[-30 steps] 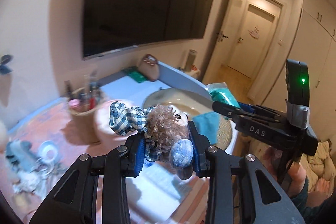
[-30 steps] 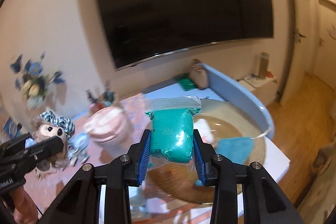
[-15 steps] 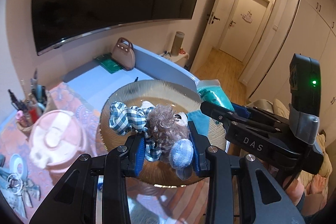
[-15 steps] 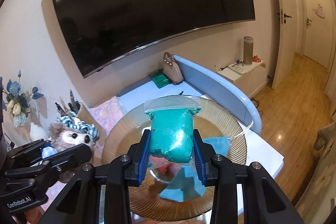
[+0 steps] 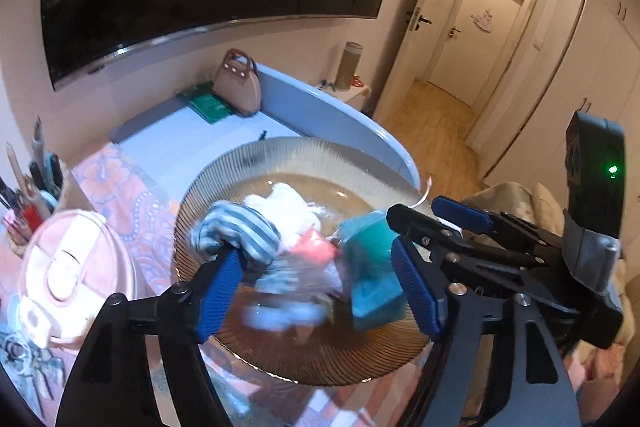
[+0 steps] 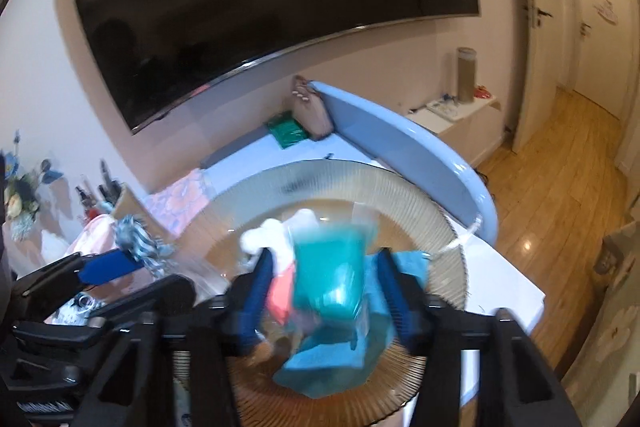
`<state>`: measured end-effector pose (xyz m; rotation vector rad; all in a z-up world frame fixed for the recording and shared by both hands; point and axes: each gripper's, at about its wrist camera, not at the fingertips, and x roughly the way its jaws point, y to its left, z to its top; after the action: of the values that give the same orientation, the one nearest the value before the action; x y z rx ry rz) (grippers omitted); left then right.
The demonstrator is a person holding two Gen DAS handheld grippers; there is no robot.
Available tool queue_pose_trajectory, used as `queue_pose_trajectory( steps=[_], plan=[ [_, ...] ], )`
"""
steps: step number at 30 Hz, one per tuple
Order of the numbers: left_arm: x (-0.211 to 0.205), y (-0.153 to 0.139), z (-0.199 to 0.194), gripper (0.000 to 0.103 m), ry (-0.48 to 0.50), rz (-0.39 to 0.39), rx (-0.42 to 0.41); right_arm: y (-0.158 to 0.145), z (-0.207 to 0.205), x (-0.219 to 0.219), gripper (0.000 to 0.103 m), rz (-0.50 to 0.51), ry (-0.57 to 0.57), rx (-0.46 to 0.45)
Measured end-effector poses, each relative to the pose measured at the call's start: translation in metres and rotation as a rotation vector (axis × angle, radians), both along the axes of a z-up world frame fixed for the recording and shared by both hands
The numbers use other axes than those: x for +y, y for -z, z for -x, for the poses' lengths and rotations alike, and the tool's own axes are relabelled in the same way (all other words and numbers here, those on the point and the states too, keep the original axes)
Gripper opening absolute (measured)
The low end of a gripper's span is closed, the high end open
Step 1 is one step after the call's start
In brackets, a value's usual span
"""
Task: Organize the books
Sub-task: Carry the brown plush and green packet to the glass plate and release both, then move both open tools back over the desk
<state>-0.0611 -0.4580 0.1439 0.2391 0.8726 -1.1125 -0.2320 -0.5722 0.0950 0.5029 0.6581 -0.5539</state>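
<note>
In the left wrist view my left gripper [image 5: 316, 267] hangs over a ribbed amber glass plate [image 5: 304, 155], its jaws opening. The stuffed toy with the checked cloth [image 5: 236, 235] is a blur between the pads, coming loose onto the plate. My right gripper [image 6: 324, 263] is over the same plate [image 6: 420, 195], jaws opening too. The clear bag of teal stuff [image 6: 332, 279] is blurred between its pads, with gaps on both sides. A white cloth [image 5: 284, 207] and a pink thing lie in the plate. A green flat book [image 5: 208, 103] lies at the back.
A pink round lidded box [image 5: 68, 267] and a pen pot [image 5: 32, 183] stand left of the plate. A tan handbag [image 5: 238, 87] leans on a curved blue board [image 5: 340, 111]. A dark screen hangs on the wall. Wooden floor and doors are at the right.
Both grippers came lower and closer over the plate. Their jaws have spread, and the toy and the teal bag, both gripped before, now slip free.
</note>
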Motion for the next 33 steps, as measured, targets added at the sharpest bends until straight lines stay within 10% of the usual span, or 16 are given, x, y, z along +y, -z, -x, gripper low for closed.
queue_pose_trajectory(
  steps=[19,33],
  plan=[
    [0.031,-0.044,-0.002,0.073,0.144,0.176,0.103,-0.045,0.030,0.045,0.059,0.068,0.008,-0.046],
    [0.075,-0.038,-0.016,0.073,0.114,0.146,0.153,-0.032,0.021,0.050,0.059,0.032,-0.069,-0.027]
  ],
)
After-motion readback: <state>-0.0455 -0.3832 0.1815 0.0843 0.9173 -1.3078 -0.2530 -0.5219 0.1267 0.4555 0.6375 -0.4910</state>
